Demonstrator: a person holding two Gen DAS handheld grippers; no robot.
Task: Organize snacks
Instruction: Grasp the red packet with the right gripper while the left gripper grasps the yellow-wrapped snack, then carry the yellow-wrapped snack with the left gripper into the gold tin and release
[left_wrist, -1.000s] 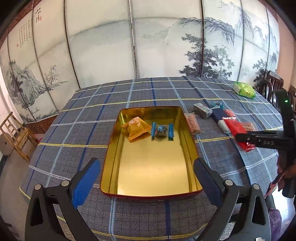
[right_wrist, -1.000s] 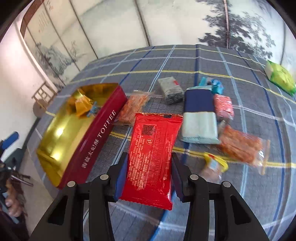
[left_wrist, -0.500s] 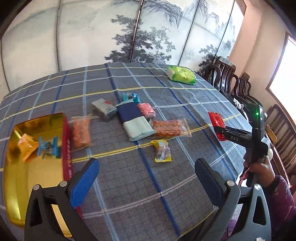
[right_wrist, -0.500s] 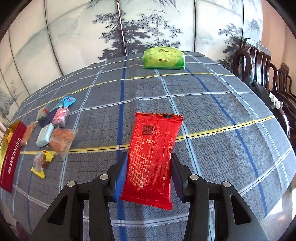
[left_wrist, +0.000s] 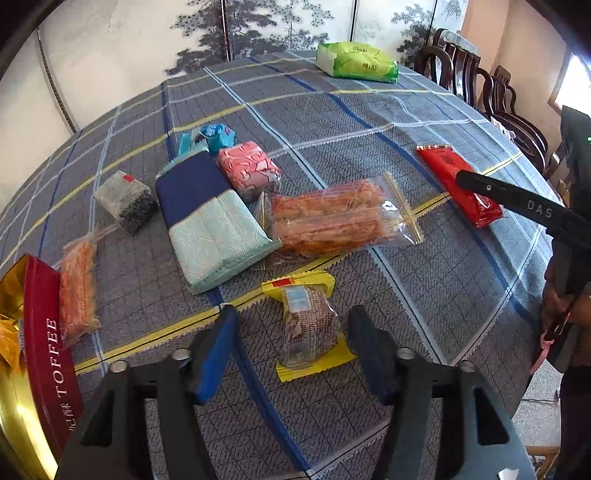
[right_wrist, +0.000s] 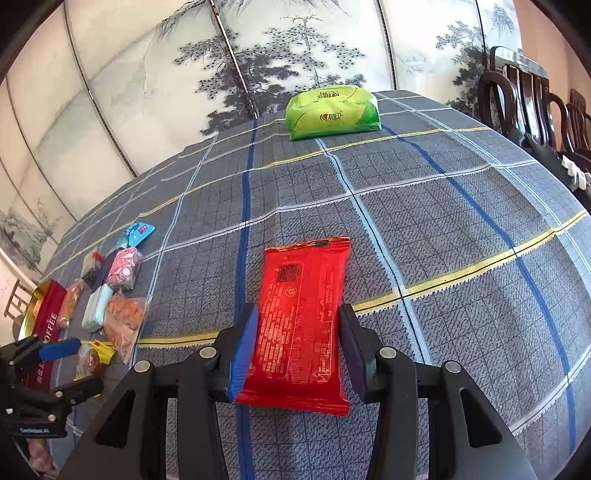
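The right gripper (right_wrist: 297, 343) clamps the red packet (right_wrist: 301, 317), ready for sorting; the left gripper (left_wrist: 290, 341) is closing around, not yet pressing, the yellow-edged snack (left_wrist: 308, 325).

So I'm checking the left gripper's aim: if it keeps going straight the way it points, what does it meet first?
Most likely the yellow-edged snack packet, lying on the tablecloth between the closing jaws of the left gripper; the pads look not yet on it.
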